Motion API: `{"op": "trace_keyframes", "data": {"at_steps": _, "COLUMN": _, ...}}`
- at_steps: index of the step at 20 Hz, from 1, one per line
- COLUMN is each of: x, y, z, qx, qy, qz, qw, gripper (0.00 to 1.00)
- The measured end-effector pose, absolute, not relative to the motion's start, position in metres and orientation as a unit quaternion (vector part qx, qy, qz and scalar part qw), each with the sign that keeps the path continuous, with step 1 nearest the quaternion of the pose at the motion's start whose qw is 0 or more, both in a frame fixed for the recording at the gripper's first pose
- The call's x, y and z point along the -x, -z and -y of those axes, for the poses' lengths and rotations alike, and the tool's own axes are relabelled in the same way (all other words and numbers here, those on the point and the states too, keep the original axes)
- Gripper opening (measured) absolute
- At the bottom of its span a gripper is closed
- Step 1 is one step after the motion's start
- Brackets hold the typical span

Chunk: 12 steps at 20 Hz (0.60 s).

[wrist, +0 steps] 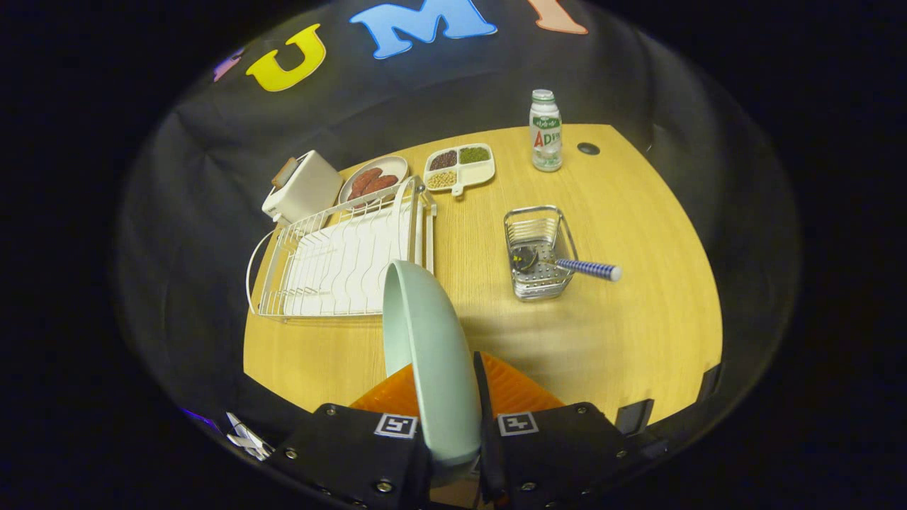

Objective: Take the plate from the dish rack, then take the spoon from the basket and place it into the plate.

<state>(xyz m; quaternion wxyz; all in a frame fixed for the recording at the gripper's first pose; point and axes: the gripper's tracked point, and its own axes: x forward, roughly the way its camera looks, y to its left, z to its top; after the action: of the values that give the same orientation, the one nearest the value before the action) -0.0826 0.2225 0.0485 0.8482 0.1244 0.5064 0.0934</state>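
While gripper (453,397) clamps plate (430,354) on edge between fingers | rack (340,258) ahead-left, bare | basket (538,251) ahead-right holds spoon (567,265), handle sticking out

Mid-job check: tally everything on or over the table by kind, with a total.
Plates: 3 (green plate held on edge between the tongs, sausage plate, divided bean dish)
Racks and baskets: 2 (dish rack, basket)
Spoons: 1 (spoon in the basket)
Bottles: 1
Toasters: 1
Total: 8
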Motion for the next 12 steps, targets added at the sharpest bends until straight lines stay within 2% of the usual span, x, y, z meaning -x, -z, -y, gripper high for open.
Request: {"op": "trace_keyframes", "data": {"at_steps": 12, "x": 0.11, "y": 0.049, "z": -0.263, "qx": -0.268, "qy": -0.149, "qz": -0.53, "qw": 0.791, "gripper": 0.27}}
